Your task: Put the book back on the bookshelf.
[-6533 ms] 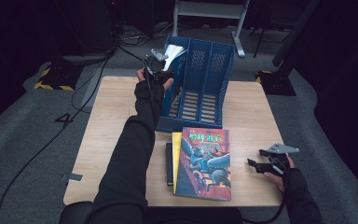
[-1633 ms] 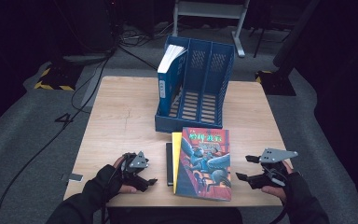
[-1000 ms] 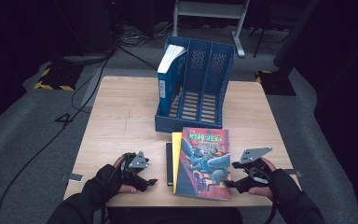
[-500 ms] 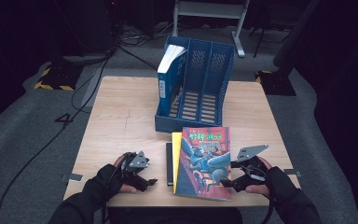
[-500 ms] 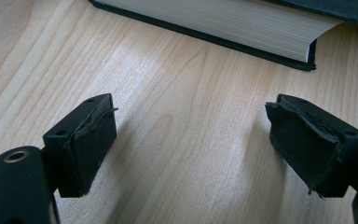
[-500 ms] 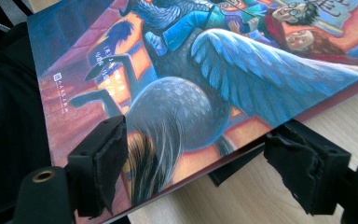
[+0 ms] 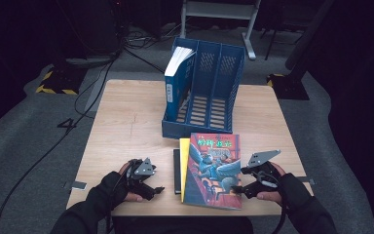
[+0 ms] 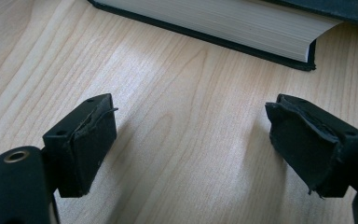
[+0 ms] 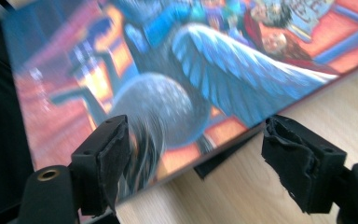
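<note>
- The illustrated book (image 7: pixel 213 168) lies face up on top of a small stack near the tabletop's near edge, a little right of its middle; its colourful cover shows a winged creature in the right gripper view (image 9: pixel 177 88).
- Under it lie a yellow book (image 7: pixel 184 161) and a dark book (image 7: pixel 177 170), both peeking out along the stack's left side.
- The right gripper (image 7: pixel 241 181) sits at the illustrated book's right edge, close to the near right corner of the tabletop (image 7: pixel 126 122). Its jaws stand wide apart, one over the cover, the other over bare wood beside the book; they grip nothing.
- The left gripper (image 7: pixel 157 190) rests near the tabletop's near edge, left of the stack and apart from it. Its jaws are spread, with only wood between them; the dark book's page edges lie ahead of them.
- A blue file rack (image 7: pixel 205 90) stands at the far edge's middle, with a blue book (image 7: pixel 177 83) upright in its left compartment.
</note>
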The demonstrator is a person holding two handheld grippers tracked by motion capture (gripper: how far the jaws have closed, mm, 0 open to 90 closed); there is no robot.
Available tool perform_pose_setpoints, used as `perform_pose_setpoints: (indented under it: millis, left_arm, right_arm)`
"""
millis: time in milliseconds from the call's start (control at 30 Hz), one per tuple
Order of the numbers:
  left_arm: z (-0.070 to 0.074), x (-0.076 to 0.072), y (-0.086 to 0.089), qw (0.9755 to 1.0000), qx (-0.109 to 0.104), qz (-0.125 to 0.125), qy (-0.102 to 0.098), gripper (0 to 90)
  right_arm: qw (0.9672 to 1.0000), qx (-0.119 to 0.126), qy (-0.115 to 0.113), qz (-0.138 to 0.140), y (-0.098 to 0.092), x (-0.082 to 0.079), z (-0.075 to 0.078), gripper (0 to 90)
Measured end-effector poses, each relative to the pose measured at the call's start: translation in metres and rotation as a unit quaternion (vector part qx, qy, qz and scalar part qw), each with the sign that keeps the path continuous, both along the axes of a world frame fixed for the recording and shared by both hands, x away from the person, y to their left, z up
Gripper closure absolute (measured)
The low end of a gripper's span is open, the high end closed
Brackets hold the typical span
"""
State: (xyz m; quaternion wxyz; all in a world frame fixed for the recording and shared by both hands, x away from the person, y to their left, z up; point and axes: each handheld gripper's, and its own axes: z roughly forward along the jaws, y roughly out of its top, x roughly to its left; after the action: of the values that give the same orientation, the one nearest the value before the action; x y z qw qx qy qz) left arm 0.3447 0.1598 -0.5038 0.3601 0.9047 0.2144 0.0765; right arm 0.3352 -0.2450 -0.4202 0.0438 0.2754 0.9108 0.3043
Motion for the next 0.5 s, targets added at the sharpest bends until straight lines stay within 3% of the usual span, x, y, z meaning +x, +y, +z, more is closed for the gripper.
perform_pose_setpoints:
  millis: [200,500]
  left_arm:
    - [0.0002,0.0000,-0.0001,1.0000,0.001,0.000,0.001,15.0]
    - [0.0001,0.0001,0.0001,1.0000,0.001,-0.001,0.000,15.0]
  right_arm:
    - [0.9990,0.011,0.043,-0.002,-0.0018,0.0021,-0.0052,21.8]
    - [0.9994,0.006,0.034,0.002,0.0003,0.0001,-0.0014,21.2]
